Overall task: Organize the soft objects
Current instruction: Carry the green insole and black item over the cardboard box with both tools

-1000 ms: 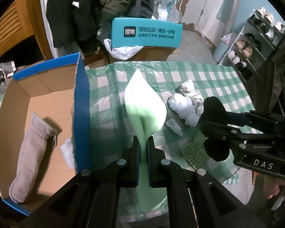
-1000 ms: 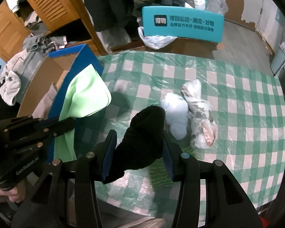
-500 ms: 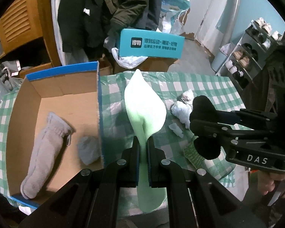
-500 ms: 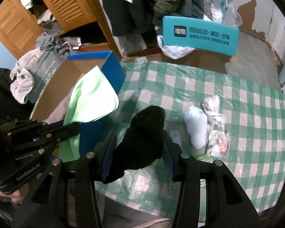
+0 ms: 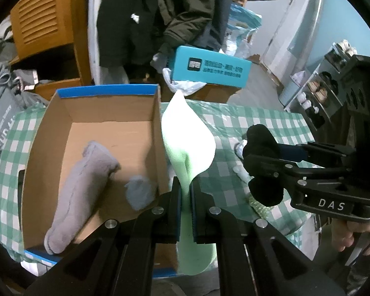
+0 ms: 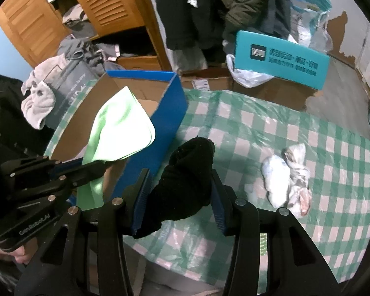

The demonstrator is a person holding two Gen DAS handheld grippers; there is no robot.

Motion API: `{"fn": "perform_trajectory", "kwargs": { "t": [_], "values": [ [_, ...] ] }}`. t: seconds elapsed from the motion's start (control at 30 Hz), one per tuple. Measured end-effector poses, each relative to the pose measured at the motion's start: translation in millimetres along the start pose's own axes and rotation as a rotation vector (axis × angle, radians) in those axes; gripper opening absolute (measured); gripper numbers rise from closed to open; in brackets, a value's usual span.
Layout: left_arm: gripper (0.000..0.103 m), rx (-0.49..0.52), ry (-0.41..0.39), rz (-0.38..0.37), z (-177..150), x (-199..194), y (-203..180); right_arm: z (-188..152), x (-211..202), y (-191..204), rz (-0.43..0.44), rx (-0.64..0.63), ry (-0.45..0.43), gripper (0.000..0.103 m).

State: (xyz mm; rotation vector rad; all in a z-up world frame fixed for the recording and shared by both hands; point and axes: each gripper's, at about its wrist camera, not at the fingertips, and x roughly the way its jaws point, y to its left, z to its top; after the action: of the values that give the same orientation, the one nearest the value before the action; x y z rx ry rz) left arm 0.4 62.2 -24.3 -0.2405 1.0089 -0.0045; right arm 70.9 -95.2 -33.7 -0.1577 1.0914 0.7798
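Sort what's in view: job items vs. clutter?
Job:
- green cloth, clamped in left gripper
- black sock, clamped in right gripper
- cardboard box, holding grey sock and small grey bundle
- white bundles on the tablecloth

Lying about:
- teal box
- hanging coats
- shoe rack

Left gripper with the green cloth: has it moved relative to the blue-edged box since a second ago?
Yes. The left gripper, shut on the green cloth, has shifted toward the cardboard box; the cloth now stands right at the box's near wall, no longer over the checked tablecloth.

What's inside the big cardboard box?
Inside the cardboard box lie a long grey sock and a small grey bundle. The near right corner is hidden behind the left gripper.
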Motion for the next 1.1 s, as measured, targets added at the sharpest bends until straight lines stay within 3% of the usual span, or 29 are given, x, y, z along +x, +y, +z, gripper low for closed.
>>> {"fn": "perform_trajectory", "kwargs": {
  "t": [0.73, 1.1],
  "values": [
    [0.007, -0.131, -0.011, 0.059, -3.5, -8.7, 74.6, 28.9, 37.1, 72.1, 0.043, -0.107, 0.047, 0.046],
    [0.007, -0.158, 0.003, 0.076, -7.9, -4.6, 93.4, 30.7, 64.5, 94.9, 0.061, -0.137, 0.101, 0.046]
  ]
}}
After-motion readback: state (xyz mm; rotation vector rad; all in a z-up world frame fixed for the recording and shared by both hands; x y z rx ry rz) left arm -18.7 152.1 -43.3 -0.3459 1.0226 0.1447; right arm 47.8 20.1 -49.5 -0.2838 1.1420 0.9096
